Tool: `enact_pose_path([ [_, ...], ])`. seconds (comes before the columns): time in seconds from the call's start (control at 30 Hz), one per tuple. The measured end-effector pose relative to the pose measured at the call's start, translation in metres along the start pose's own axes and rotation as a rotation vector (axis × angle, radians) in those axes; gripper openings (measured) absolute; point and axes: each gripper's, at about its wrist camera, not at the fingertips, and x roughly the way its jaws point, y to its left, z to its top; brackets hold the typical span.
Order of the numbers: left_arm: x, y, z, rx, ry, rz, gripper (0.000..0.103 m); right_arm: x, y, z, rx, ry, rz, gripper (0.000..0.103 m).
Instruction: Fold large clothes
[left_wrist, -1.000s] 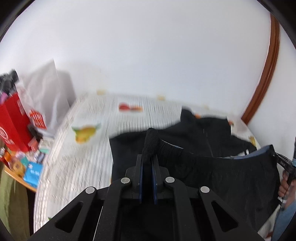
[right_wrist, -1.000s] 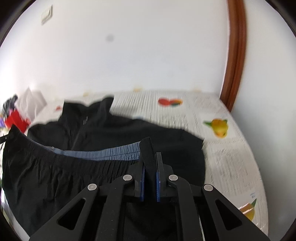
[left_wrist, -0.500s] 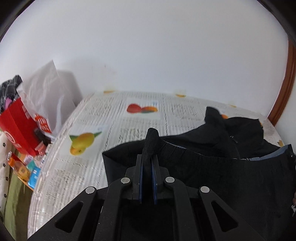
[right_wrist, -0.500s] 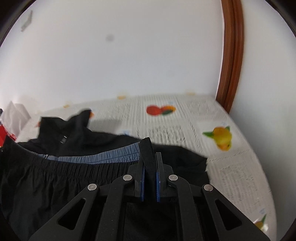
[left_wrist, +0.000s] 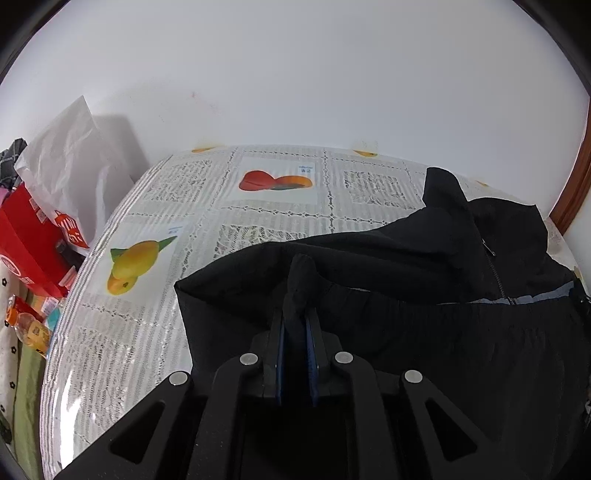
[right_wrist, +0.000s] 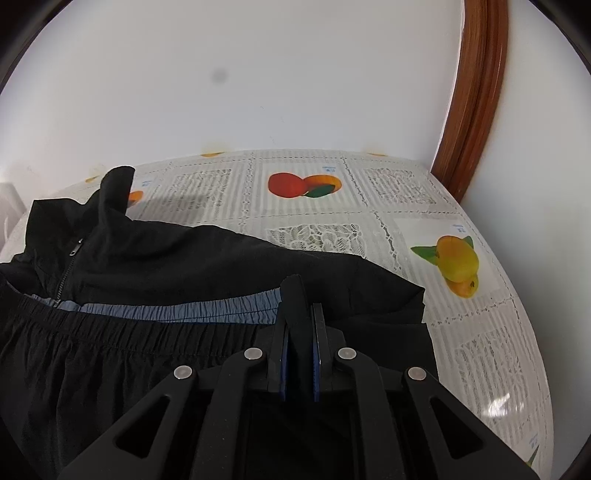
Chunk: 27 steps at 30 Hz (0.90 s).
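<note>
fruit-print tablecloth (left_wrist: 155, 354) lies under a soft black jacket (right_wrist: 207, 258). left gripper (left_wrist: 296, 325) and right gripper (right_wrist: 298, 325) each pinch its stretchy hem, probably the best floppy-cloth hold.

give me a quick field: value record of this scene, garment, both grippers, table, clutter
garment: black jacket with zipper, lying on the table, its elastic hem lifted
hem lining: blue-grey band showing inside the hem
left gripper: shut on the jacket's hem corner
right gripper: shut on the opposite hem corner
table: lace cloth with fruit pictures under a clear cover
clutter: red bag and white bag beyond the table's left edge
door frame: brown wood, at the right
</note>
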Motion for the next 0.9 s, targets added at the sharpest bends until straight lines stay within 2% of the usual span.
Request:
enact_pose_path([
  [0.07, -0.001, -0.003, 0.0, 0.008, 0.0, -0.001, 0.012, 0.003, -0.004, 0.002, 0.008, 0.011, -0.005, 0.014],
  [0.13, -0.003, -0.005, 0.0, 0.021, 0.0, -0.002, 0.018, 0.006, -0.008, 0.003, 0.029, 0.03, -0.019, 0.035],
  [0.23, -0.007, -0.006, -0.001, 0.022, 0.011, -0.018, 0.031, -0.004, -0.013, 0.002, 0.05, 0.024, -0.037, 0.045],
  [0.3, -0.012, -0.005, -0.003, 0.012, 0.016, -0.025, 0.034, -0.018, -0.016, 0.001, 0.054, 0.009, -0.057, 0.05],
  [0.4, -0.021, -0.005, -0.007, 0.013, 0.015, -0.048, 0.041, -0.049, -0.013, -0.002, 0.061, -0.043, -0.08, 0.054],
  [0.63, -0.055, -0.002, -0.022, 0.005, -0.02, -0.076, 0.043, -0.103, 0.026, -0.015, 0.028, -0.093, 0.012, 0.059],
  [0.8, -0.081, 0.005, -0.038, -0.01, -0.038, -0.12, 0.043, -0.118, 0.077, -0.034, -0.062, -0.081, 0.085, 0.06],
  [0.9, -0.093, 0.008, -0.049, 0.001, -0.046, -0.107, 0.043, -0.12, 0.11, -0.047, -0.106, -0.082, 0.103, 0.06],
])
